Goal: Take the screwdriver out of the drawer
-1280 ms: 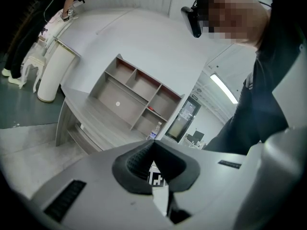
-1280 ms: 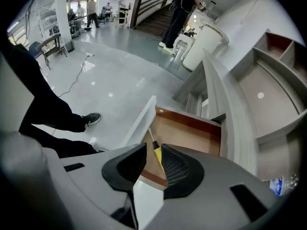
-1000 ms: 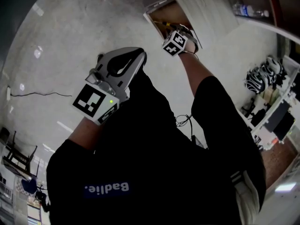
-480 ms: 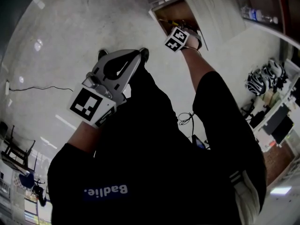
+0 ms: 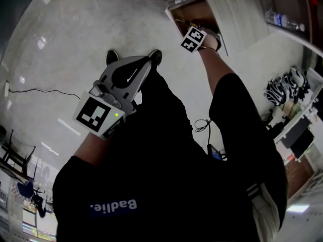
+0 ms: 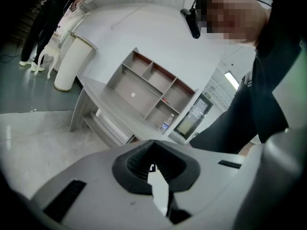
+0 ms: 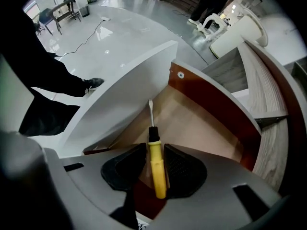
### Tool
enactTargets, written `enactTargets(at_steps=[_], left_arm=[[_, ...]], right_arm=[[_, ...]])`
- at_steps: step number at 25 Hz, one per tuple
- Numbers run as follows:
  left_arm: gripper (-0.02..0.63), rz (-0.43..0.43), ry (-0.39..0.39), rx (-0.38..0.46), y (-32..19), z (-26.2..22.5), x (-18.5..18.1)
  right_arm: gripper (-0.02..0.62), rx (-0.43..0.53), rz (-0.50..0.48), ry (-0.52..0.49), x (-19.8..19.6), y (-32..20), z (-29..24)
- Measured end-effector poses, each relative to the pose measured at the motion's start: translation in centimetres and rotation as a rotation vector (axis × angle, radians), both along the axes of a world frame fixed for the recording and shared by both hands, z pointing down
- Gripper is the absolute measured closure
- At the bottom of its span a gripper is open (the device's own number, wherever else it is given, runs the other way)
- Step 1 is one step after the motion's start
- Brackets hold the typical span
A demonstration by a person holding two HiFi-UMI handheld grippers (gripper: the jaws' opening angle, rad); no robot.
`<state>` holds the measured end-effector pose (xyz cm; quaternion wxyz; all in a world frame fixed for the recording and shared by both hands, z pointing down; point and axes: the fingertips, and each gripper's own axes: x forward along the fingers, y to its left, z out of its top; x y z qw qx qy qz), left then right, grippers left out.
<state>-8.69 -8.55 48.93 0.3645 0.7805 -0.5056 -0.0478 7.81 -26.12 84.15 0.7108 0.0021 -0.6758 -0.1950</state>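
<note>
While the right claw [image 7: 154,150] points steeply down into the open drawer [image 7: 206,128], its jaws stand wide apart, one on either side of the screwdriver [image 7: 156,169]. That tool lies flat on the drawer's pale brown floor. Its yellow handle sits between the dark pads [image 7: 184,169], and its black collar and metal blade point away from the claw, toward the corner where the white front panel [image 7: 124,95] meets the reddish-brown side wall. A thin strip of drawer floor shows between the handle and one pad. The other pad is just beside the handle, and I cannot tell whether it touches.

From the head view, the right arm reaches out to the drawer [image 5: 194,11], with its marker cube [image 5: 194,38] over the opening. The left claw [image 5: 151,59] hangs close to the person's dark clothing [image 5: 166,150], jaws together with nothing between them. It faces a grey shelf unit [image 6: 144,92] holding a bottle [image 6: 166,123].
</note>
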Motion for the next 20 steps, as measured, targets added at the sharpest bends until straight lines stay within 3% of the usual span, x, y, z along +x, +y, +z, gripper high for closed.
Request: enactTargets(at_steps=[11,20], left_arm=[[0.604,-0.053,-0.002,-0.044,1.6,1.0,-1.0],[0.604,-0.057,-0.014,-0.043,2.7,-0.3,-1.5]], right_arm=[[0.495,-0.012,-0.008,-0.003,-0.3,-0.3,-0.2],[0.500,-0.017,0.149,-0.103,-1.8,0.0,-3.5]])
